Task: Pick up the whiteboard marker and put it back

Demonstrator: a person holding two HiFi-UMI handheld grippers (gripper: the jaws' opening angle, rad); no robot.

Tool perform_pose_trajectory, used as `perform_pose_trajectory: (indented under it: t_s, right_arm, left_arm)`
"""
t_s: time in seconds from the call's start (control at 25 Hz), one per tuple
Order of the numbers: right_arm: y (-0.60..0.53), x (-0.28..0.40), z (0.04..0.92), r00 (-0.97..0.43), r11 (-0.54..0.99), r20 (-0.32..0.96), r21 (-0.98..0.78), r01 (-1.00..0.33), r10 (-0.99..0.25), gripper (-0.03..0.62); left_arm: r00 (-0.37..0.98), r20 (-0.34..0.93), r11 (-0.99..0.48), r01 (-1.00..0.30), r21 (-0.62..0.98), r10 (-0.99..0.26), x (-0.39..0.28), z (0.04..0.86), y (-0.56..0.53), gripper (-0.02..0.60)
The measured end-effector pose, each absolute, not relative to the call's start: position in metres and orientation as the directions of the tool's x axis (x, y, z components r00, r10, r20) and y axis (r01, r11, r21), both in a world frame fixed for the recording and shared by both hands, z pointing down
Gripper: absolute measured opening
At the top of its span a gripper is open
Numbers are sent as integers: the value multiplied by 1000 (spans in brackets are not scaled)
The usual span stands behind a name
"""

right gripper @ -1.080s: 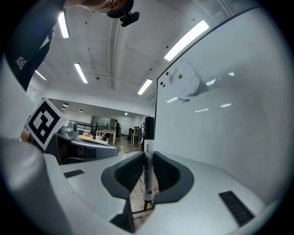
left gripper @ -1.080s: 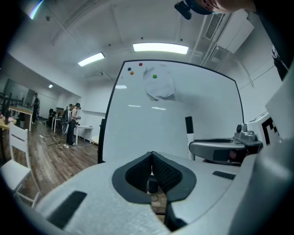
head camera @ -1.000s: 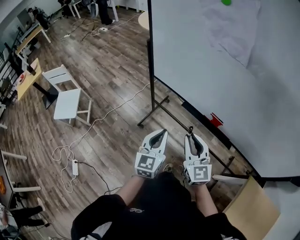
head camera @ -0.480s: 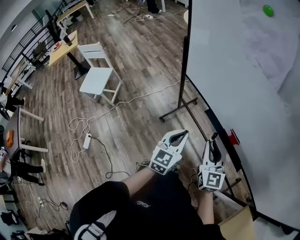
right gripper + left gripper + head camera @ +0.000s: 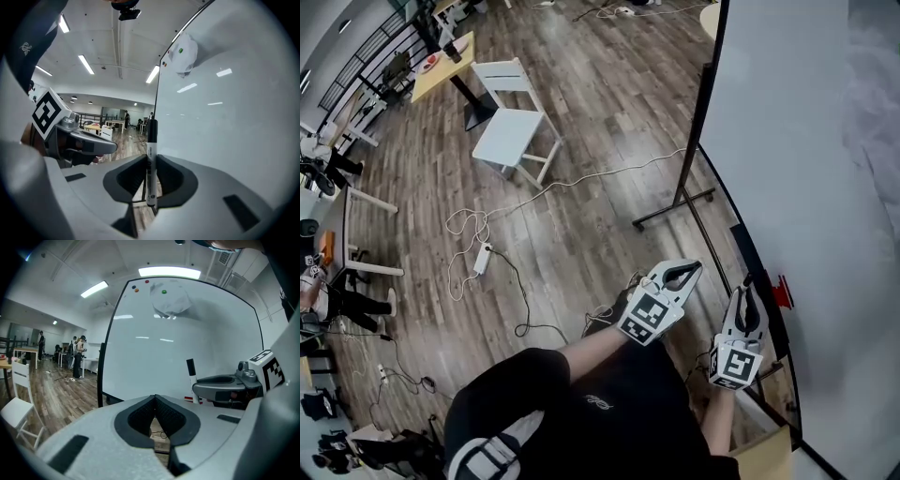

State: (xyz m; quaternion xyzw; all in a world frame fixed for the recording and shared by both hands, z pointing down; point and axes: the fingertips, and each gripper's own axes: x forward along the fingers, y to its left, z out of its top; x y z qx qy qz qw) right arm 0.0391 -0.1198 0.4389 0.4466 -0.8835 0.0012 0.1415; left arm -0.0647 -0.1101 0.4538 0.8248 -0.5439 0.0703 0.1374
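Observation:
My right gripper [image 5: 747, 291] is shut on a whiteboard marker [image 5: 151, 159] with a white barrel and a black cap. The marker stands upright between the jaws, cap up, and its tip [image 5: 747, 280] shows in the head view. The left gripper view shows the same marker [image 5: 191, 376] sticking up from the right gripper [image 5: 225, 385]. The whiteboard [image 5: 806, 141] stands close on the right, with a red eraser [image 5: 783, 292] on its ledge just beyond the right gripper. My left gripper [image 5: 684, 273] hangs beside it to the left, shut and with nothing in it [image 5: 155, 399].
The whiteboard's black stand foot [image 5: 675, 211] rests on the wood floor. A white chair [image 5: 516, 122], loose cables and a power strip [image 5: 482, 260] lie to the left. A table [image 5: 445, 61] stands at the far left. A tan board [image 5: 764, 455] sits at the lower right.
Both grippers have sunk and shifted right in the head view, closer to the whiteboard's ledge and the red eraser. The marker stays upright in the right gripper. The head view has swung left.

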Motion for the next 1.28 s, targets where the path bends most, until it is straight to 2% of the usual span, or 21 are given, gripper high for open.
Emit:
perform_pose_trajectory:
  t_s: [0.52,0.8,1.0,1.28]
  right_arm:
    - [-170,-3,472,-517,639,442,187,-746,-733,54]
    - [-206,11,501,-416,647,606,225,-729,-679,54]
    - [-230,6,527,-344,706,694,335,-624,-633,54]
    - [-245,12,584,-213,754,796,396,-523,-566,54]
  left_arm:
    - [394,307,-348,-917,194,-866,-134,487,-167,6]
    - [479,345,-430,-877,212,-807,-109,511,-212,6]
    - [524,395,-476,-851,220,-754,-96,547,-230,6]
    - [531,432,-481,-846,230,-728,-96,581,-237,6]
